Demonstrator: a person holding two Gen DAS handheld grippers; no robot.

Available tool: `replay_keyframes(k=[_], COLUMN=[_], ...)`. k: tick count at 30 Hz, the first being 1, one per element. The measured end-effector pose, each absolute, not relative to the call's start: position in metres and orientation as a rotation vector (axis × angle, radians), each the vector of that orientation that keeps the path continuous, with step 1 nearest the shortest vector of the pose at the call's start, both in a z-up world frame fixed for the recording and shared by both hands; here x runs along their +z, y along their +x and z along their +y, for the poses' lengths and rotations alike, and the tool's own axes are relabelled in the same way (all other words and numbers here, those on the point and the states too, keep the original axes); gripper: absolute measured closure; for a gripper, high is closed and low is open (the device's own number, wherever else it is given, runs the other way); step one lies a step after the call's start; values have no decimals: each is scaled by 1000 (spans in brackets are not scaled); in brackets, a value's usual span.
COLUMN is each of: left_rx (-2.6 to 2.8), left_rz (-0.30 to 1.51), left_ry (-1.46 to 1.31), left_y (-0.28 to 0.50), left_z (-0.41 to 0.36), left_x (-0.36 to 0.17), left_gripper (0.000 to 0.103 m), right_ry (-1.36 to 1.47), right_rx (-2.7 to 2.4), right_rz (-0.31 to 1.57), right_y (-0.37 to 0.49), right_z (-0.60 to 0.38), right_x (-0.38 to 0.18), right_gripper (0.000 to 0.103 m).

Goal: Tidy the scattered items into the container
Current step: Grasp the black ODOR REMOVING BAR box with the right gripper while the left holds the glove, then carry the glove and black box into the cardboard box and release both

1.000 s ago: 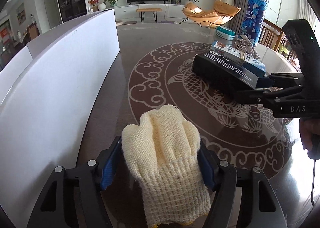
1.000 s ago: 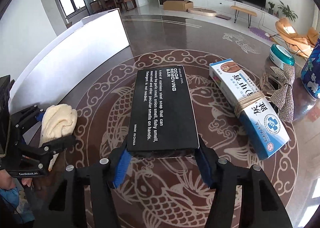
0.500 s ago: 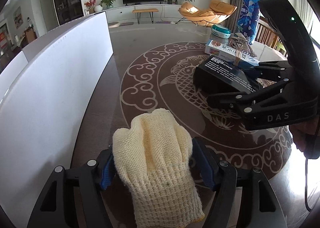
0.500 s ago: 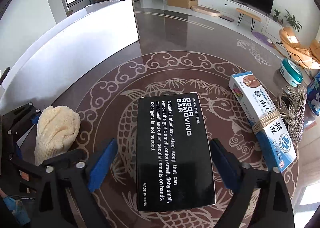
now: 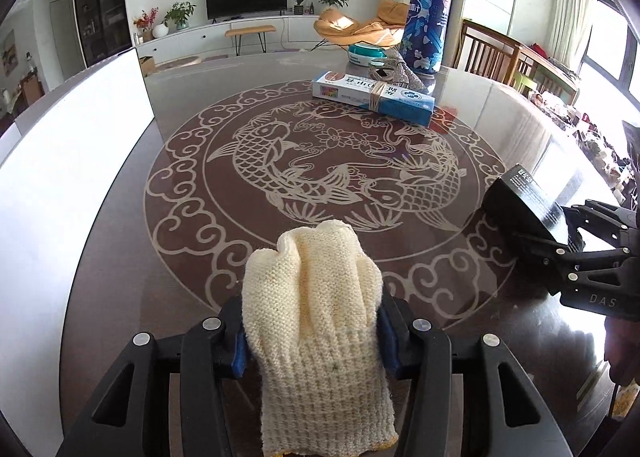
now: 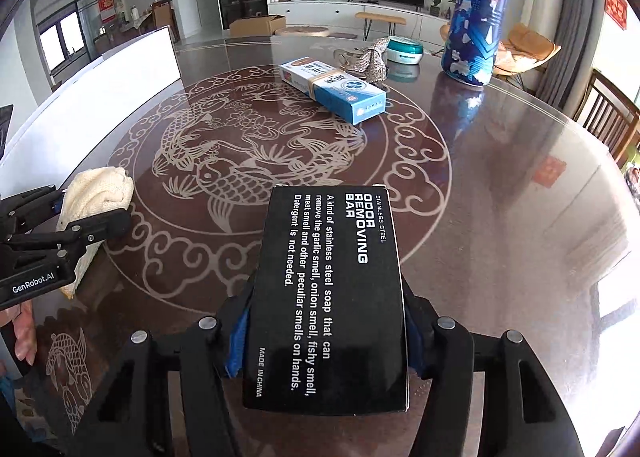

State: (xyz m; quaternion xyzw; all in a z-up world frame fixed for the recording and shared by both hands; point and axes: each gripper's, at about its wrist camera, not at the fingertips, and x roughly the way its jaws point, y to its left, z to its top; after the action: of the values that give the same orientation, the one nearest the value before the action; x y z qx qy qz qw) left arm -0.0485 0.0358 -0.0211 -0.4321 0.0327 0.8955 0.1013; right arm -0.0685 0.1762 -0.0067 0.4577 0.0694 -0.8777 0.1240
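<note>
Between the left tool's (image 5: 310, 331) blue pads sat the cream knit glove (image 5: 316, 321), pads pressed against both its sides, jaws closing on it, fingers of the glove bunched forward over the tabletop (image 5: 168, 257). Right tool (image 6: 326, 341) had the black odor-removing-bar box (image 6: 330, 297) between its pads, pinched at the near end; jaws were opening at that moment, pads looked to be touching the box sides still. Box tilted up, far end clear of the glass. From the left view the right tool and box showed at the right edge, well apart from the glove. Beyond both: fish-pattern inlay under glass, then the blue-white carton (image 6: 332, 91) tied with twine lying flat, a woven bow piece (image 6: 370, 61) and teal round tin (image 6: 406, 49) just behind it, tall blue patterned bottle (image 6: 476, 13) upright at the far right. White container wall (image 5: 80, 161) ran along the tabletop's left side, near the glove.
</note>
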Motion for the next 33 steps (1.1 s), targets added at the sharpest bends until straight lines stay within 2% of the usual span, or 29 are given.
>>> replay_keyframes(k=[1, 4, 8, 9, 10, 11, 12, 16, 22, 28, 33], left_rx=[2637, 2613, 2587, 2581, 2574, 2569, 2551, 2544, 2651, 2845, 3006], left_rz=[114, 180, 185, 183, 184, 183, 168, 62, -121, -154, -201], left_ry=[-1286, -1329, -1352, -1354, -1351, -1343, -1348, -1321, -1178, -1078, -1197], left_y=[-49, -48, -50, -52, -53, -54, -55, -59, -67, -49, -27], left_z=[38, 43, 40, 39, 39, 38, 36, 21, -21, -110, -216], left_x=[-21, -22, -21, -21, -20, -19, -16, 7, 81, 149, 148], left_gripper=[47, 34, 32, 32, 39, 61, 64, 66, 66, 66, 66], right_ry=[1361, 1414, 1510, 1525, 1533, 1543, 1558, 1529, 1366, 1135, 1025], right_rx=[-2547, -2502, -2435, -2409, -2385, -2366, -2354, -2354, -2400, -2338, -2145], right_rz=[201, 231, 235, 226, 227, 243, 263, 282, 387, 395, 329], right_y=[-70, -71, -84, -86, -88, -88, -89, -95, -136, -158, -144], right_z=[180, 180, 179, 179, 179, 177, 175, 167, 115, 4, -110], right_x=[-7, -5, -7, -6, -4, -1, 2, 27, 103, 184, 205], right_gripper=[23, 21, 22, 25, 32, 43, 43, 44, 44, 44, 43])
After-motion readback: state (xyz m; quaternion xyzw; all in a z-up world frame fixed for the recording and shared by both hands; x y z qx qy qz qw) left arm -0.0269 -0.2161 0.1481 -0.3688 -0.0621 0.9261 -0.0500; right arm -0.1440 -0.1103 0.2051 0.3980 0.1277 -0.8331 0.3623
